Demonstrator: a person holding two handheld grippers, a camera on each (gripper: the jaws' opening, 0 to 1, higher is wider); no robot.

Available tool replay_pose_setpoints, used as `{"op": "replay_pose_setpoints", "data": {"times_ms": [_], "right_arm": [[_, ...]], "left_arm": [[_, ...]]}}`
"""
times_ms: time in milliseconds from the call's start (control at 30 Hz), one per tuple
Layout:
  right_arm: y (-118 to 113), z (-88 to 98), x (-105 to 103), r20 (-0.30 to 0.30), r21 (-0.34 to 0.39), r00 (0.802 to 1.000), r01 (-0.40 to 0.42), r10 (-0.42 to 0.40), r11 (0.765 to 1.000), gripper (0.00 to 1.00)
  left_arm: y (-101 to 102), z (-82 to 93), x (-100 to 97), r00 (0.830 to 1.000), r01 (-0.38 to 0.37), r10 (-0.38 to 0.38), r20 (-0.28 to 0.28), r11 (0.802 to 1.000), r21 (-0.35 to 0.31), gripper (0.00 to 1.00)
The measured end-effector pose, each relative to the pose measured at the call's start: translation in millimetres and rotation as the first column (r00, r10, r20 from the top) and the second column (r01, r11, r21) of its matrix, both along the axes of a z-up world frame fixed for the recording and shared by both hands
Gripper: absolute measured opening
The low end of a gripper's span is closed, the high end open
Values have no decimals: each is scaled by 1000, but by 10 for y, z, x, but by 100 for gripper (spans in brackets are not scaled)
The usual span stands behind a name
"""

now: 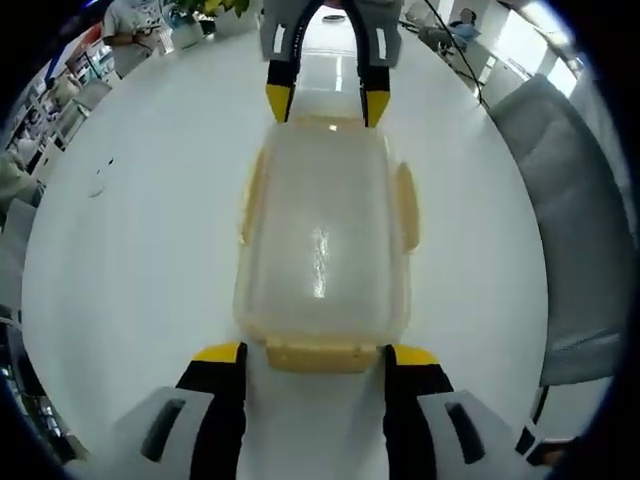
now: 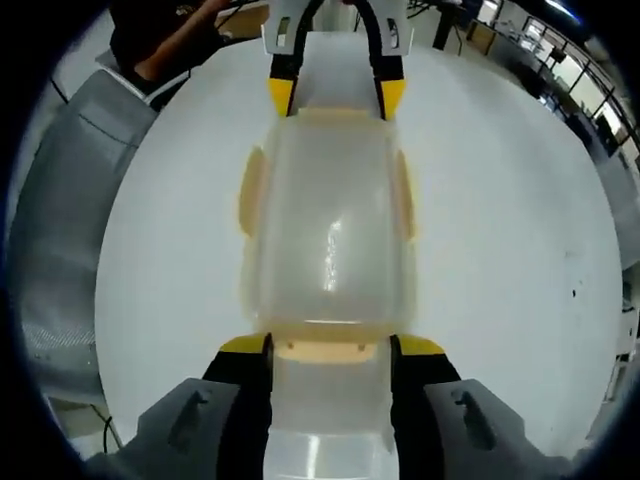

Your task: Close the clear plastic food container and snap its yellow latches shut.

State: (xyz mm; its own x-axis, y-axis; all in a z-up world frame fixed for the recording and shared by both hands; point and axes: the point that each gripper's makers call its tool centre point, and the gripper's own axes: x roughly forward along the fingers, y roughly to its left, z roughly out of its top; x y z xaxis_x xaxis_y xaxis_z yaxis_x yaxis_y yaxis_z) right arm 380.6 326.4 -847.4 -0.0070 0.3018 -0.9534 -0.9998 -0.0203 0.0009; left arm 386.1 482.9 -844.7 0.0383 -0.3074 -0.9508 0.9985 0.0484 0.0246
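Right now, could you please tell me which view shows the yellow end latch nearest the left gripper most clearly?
The left gripper view: the yellow end latch lies flat, near and unobstructed between the left gripper fingers. In the right gripper view the same latch sits at the far end of the clear plastic food container, small and foreshortened.

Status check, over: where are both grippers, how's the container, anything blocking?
Left gripper and right gripper open, at opposite ends of the clear container. Lid on; yellow latches flared out at the sides. White table around it, nothing blocking.
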Motion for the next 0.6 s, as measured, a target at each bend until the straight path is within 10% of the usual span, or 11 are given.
{"op": "replay_pose_setpoints", "data": {"times_ms": [600], "right_arm": [[31, -8, -29, -1, -25, 1000, 4, -4, 1000, 51]], "left_arm": [[-125, -22, -12, 999, 42, -42, 1, 999, -12, 64]]}}
